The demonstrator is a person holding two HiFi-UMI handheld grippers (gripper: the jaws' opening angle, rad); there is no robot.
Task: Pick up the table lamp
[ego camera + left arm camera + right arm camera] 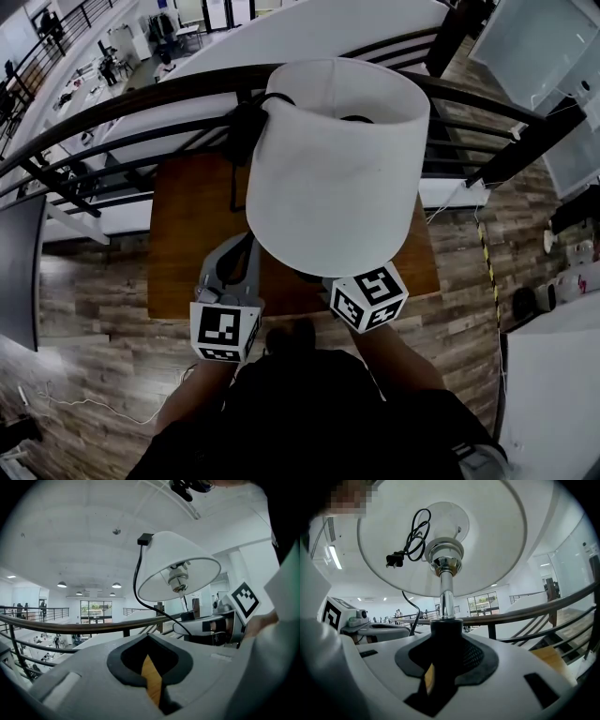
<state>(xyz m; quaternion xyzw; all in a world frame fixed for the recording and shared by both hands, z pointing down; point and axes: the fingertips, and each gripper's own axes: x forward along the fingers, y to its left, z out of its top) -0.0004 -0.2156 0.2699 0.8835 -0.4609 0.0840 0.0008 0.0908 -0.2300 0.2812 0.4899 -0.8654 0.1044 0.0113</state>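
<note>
One table lamp, upright, held above the near edge of the wooden table. Its foot is hidden under the shade, so I cannot tell whether it has cleared the tabletop.

Right gripper: jaws partway closed, pads pressed on the black post just below the chrome stem. Reason, as I judge it: the post is the one narrow, rigid part. The shade is too wide and soft to pinch, and a low grip keeps the lamp vertical.

Left gripper: jaws together, nothing between them, only tabletop showing through the slit. It sits just beside the right one, under the shade's edge, probably on standby to steady the lamp.

Cord: runs from down by the post up the outside of the shade and over its top rim. The plug and a small coil show inside. Likely tucked there so nothing drags or catches the railing behind.

Count: lamp 1, shade 1, cord 1, plug 1, table 1, grippers 2, marker cubes 2, one per gripper.
</note>
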